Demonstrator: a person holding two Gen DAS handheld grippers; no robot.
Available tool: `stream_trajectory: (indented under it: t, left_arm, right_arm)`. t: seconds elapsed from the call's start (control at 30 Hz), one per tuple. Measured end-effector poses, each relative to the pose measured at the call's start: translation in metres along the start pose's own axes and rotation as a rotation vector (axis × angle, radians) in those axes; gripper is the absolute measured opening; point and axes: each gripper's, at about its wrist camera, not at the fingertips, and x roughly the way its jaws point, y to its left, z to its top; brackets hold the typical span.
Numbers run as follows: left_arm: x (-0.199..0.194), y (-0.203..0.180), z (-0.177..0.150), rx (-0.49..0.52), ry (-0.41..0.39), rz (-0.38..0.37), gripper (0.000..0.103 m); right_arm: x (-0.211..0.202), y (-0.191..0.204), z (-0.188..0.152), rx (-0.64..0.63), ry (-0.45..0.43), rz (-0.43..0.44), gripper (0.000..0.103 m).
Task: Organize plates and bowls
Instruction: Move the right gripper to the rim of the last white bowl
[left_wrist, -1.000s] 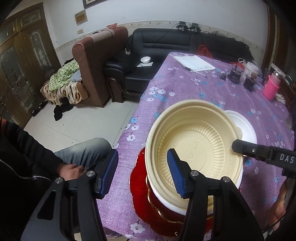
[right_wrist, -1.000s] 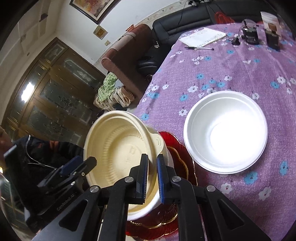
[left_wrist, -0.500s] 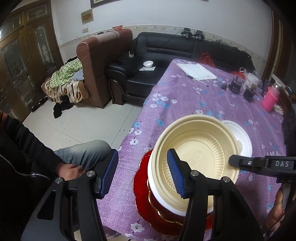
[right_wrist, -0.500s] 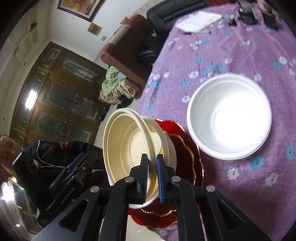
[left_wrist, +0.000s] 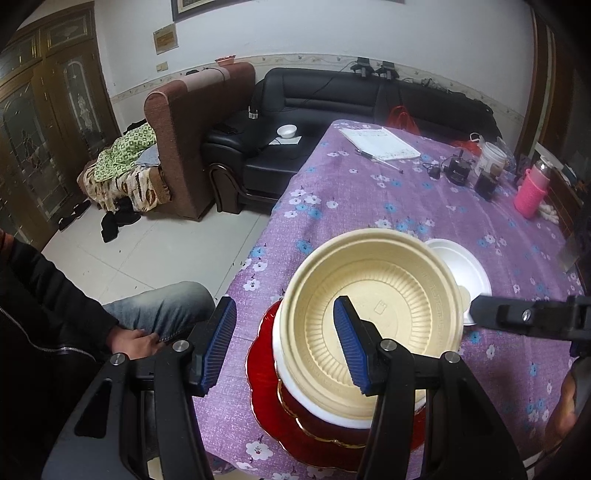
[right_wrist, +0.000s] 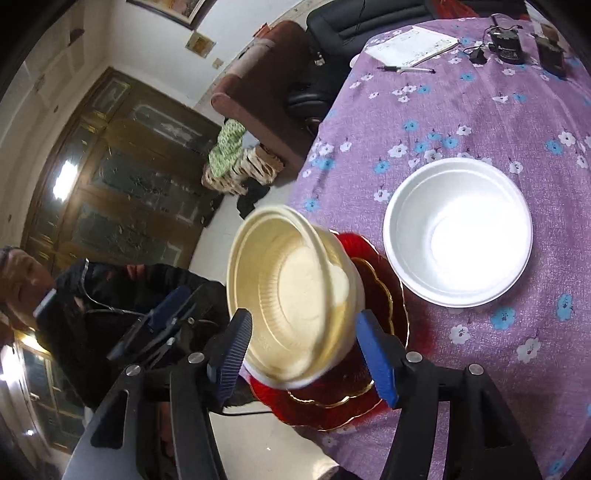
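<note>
The right claw (right_wrist: 303, 360) is opening: its blue pads (right_wrist: 376, 363) stand wide on either side of the cream bowl (right_wrist: 291, 295), and neither pad presses on the rim. The bowl sits nested in a white bowl (right_wrist: 349, 295) on the red plates (right_wrist: 376, 373), at the near edge of the desk (right_wrist: 461, 103). It looks tilted, with its mouth leaning toward 10 o'clock in the right view, so it may not be fully seated.

What likely remains is the loose white bowl (right_wrist: 458, 232). It stands upright on the purple cloth, just beside the stack and apart from it. From the right claw it lies at about 1 o'clock; the stack is at 12, directly between the fingers. A round bowl has no long axis, so any point on the rim will serve; the nearest arc faces 7 o'clock, toward the right claw.

The left claw (left_wrist: 284, 347) is partly open and grips nothing. One pad (left_wrist: 351, 347) hangs over the cream bowl's (left_wrist: 373, 314) hollow, the other stands out beyond the rim at 9 o'clock. From it the loose bowl (left_wrist: 461, 266) lies at 1 o'clock behind the stack, mostly hidden. The right hand is judged better placed for that pick: a short swing to the right, clear of the stack.
</note>
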Motion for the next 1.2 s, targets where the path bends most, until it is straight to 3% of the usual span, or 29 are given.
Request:
stream_trajectory:
  t: [0.2,0.33,0.6,0.67,0.87,1.03,1.2]
  left_arm:
    - [-0.009,-0.017,0.001,0.012,-0.006,-0.047,0.054]
    - [-0.017,-0.042,0.007,0.045,-0.018,-0.085,0.054]
    - [-0.018,-0.113,0.055,0.155,-0.034,-0.112,0.054]
    - [-0.003,-0.13,0.07,0.19,0.01,-0.122,0.059]
    - [0.057,-0.167,0.096,0.18,0.19,-0.074,0.059]
    - [0.096,-0.173,0.097,0.125,0.336,-0.082,0.059]
    - [0.118,-0.173,0.097,0.073,0.42,-0.092,0.059]
  right_arm:
    - [-0.028,-0.016,0.004,0.019,-0.117,-0.012,0.062]
    - [-0.05,-0.048,0.007,0.079,-0.185,-0.046,0.062]
    - [-0.079,-0.103,0.014,0.192,-0.266,-0.059,0.062]
    - [-0.081,-0.117,0.018,0.221,-0.27,-0.046,0.062]
    - [-0.068,-0.153,0.028,0.288,-0.235,0.002,0.062]
    - [-0.057,-0.167,0.032,0.304,-0.214,0.044,0.062]
    - [-0.048,-0.174,0.034,0.287,-0.208,0.078,0.062]
